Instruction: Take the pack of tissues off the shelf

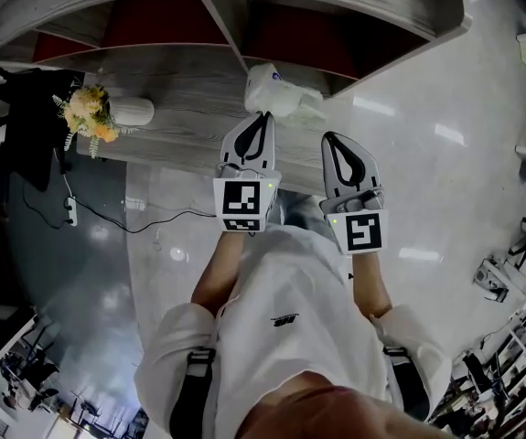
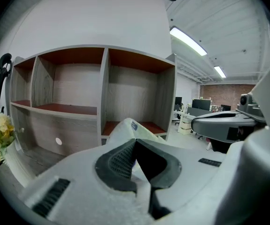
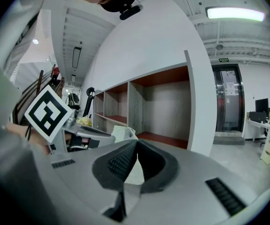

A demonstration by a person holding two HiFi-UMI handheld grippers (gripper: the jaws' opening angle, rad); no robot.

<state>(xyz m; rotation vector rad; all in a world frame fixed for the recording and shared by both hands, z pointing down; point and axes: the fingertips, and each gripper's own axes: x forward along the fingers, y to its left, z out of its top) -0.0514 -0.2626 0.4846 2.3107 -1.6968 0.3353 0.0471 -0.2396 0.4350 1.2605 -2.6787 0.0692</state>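
Note:
The pack of tissues (image 1: 279, 93), white and soft with a small blue mark, hangs at the tip of my left gripper (image 1: 264, 116), in front of the open shelf unit (image 1: 229, 27). That gripper is shut on the pack's near edge. In the left gripper view the pack (image 2: 125, 127) rises just beyond the closed tips (image 2: 135, 141), with the empty shelf compartments (image 2: 104, 83) behind it. My right gripper (image 1: 328, 138) is beside the left one, shut with nothing in it. The right gripper view shows its closed tips (image 3: 136, 142) and the pack (image 3: 120, 133) to the left.
A grey wooden surface (image 1: 176, 128) below the shelf carries a bunch of yellow flowers (image 1: 90, 113) in a white vase (image 1: 133, 111). A dark garment (image 1: 30, 122) hangs at the left. A black cable (image 1: 107, 219) lies on the glossy floor. Office desks (image 2: 198, 111) stand far right.

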